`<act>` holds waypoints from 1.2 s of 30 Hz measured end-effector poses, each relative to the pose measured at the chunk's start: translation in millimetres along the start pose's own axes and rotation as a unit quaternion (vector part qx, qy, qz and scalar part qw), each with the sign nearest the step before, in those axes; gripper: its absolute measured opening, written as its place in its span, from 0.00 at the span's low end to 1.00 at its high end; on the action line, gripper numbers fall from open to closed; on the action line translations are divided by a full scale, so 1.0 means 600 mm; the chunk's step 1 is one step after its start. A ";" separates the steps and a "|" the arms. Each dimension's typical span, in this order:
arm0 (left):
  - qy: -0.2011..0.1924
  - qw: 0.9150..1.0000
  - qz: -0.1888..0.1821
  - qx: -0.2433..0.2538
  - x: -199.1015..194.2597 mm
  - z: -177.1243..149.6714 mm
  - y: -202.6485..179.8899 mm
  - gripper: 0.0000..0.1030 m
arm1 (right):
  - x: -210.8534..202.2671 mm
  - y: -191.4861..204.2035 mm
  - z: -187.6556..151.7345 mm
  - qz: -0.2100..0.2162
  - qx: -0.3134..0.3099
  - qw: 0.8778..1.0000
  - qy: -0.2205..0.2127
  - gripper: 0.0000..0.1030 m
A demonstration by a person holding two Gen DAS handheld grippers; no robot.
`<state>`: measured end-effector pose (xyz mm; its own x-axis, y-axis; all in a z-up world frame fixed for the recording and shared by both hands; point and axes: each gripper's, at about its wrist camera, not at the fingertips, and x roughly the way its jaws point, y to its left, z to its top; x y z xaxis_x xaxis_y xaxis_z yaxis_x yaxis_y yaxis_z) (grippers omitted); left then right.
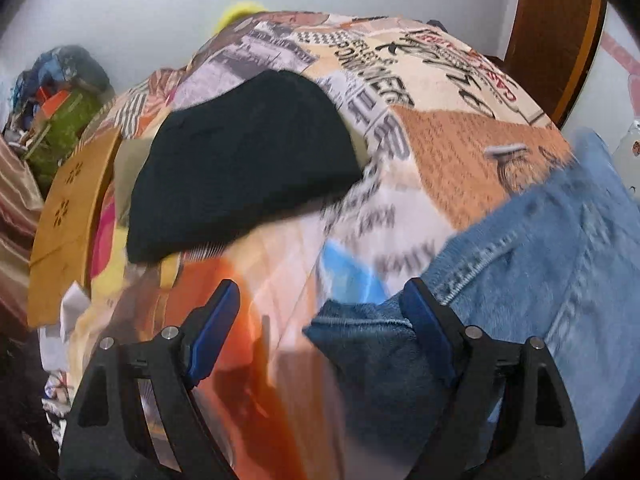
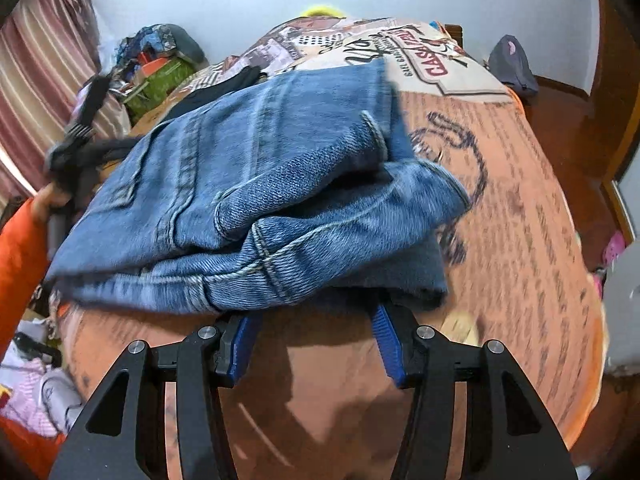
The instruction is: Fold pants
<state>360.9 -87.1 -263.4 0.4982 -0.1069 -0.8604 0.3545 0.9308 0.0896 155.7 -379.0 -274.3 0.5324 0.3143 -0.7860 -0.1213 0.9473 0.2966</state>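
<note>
The blue denim pants (image 2: 256, 200) lie folded in a thick stack on the printed bedspread (image 2: 500, 240). My right gripper (image 2: 316, 320) is open, its blue-padded fingers (image 2: 384, 336) at the near edge of the stack, tips partly under the denim. In the left wrist view the pants (image 1: 540, 260) fill the lower right. My left gripper (image 1: 320, 300) is open; its right finger (image 1: 424, 320) touches the denim edge and its left finger is over the bedspread (image 1: 440, 92). The left gripper also shows blurred in the right wrist view (image 2: 76, 148).
A black folded garment (image 1: 244, 168) lies on the bed beyond the left gripper. A tan cardboard piece (image 1: 68, 216) leans at the bed's left edge. A clutter pile (image 2: 160, 64) sits by the far left wall. A dark bag (image 2: 512, 64) sits on the floor at right.
</note>
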 end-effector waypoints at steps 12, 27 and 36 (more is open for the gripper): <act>-0.032 0.998 -0.040 -0.019 -0.129 -0.143 -0.066 0.82 | 0.011 -0.046 0.044 -0.040 0.024 0.998 -0.036 0.48; -0.090 0.994 -0.054 -0.028 -0.189 -0.041 -0.101 0.83 | -0.057 0.036 0.070 -0.008 -0.044 0.994 -0.097 0.48; -0.050 0.999 -0.017 0.012 -0.110 -0.076 -0.122 0.85 | 0.024 0.038 0.053 0.002 -0.060 0.997 -0.043 0.49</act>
<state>265.9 -132.3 -235.8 0.5616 -0.1745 -0.8088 0.3911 0.9174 0.0737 187.2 -355.0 -261.7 0.6016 0.3160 -0.7336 -0.2203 0.9484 0.2278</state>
